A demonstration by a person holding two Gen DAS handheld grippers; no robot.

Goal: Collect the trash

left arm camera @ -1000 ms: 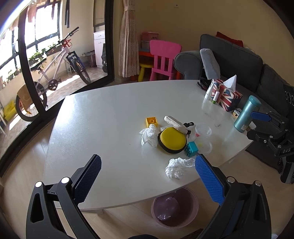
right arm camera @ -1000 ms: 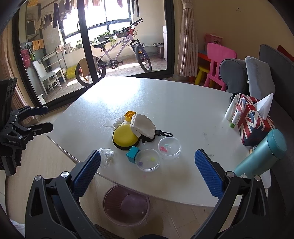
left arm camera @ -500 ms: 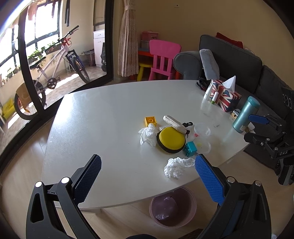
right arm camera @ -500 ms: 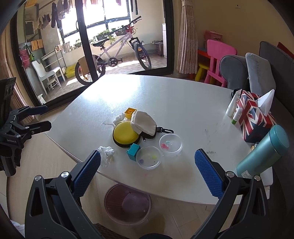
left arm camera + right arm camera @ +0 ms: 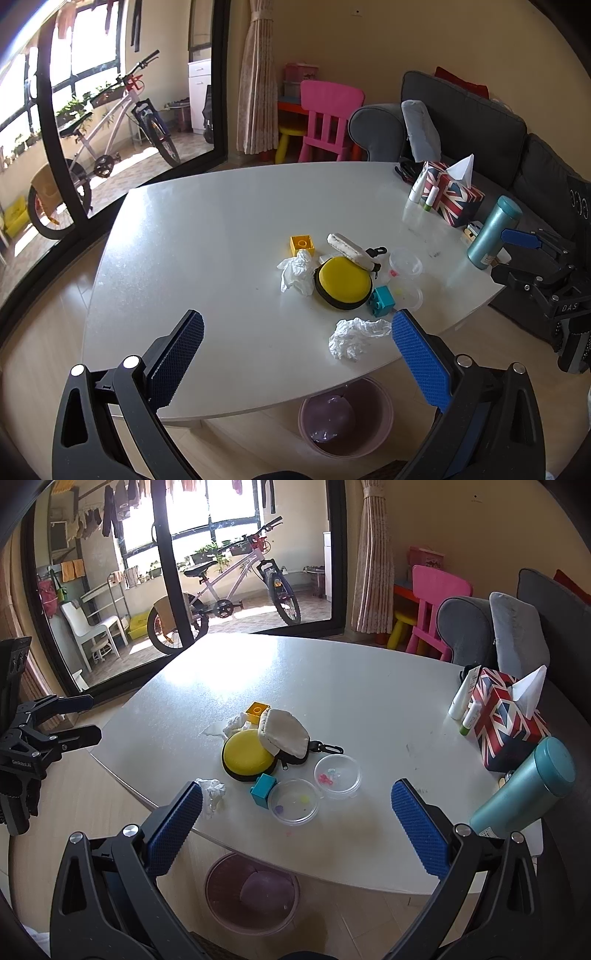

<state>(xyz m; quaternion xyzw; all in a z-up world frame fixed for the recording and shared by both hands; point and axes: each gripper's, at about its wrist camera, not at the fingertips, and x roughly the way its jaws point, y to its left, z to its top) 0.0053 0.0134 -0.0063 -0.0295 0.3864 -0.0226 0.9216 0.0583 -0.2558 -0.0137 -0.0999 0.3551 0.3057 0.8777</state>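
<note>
Two crumpled white tissues lie on the white table [image 5: 207,229]. One tissue [image 5: 352,338] [image 5: 213,792] sits near the front edge, just left of my left gripper's right pad. The other tissue [image 5: 295,271] [image 5: 231,725] lies beside a yellow round case [image 5: 344,282] [image 5: 248,755]. A pink waste bin [image 5: 347,415] [image 5: 253,893] stands on the floor under the table's edge. My left gripper [image 5: 295,332] hovers open above the near edge, holding nothing. My right gripper [image 5: 297,805] is open too, over two clear dishes.
On the table: a yellow block [image 5: 302,244], a teal block [image 5: 382,301], a white pouch [image 5: 283,734], two clear dishes [image 5: 337,775], a flag-patterned tissue box [image 5: 508,718], small tubes and a teal bottle [image 5: 526,784]. A grey sofa [image 5: 469,125] and pink chair [image 5: 328,118] stand behind.
Both views have drifted slightly back and up from the table. Neither gripper has changed its opening, and nothing on the table has moved.
</note>
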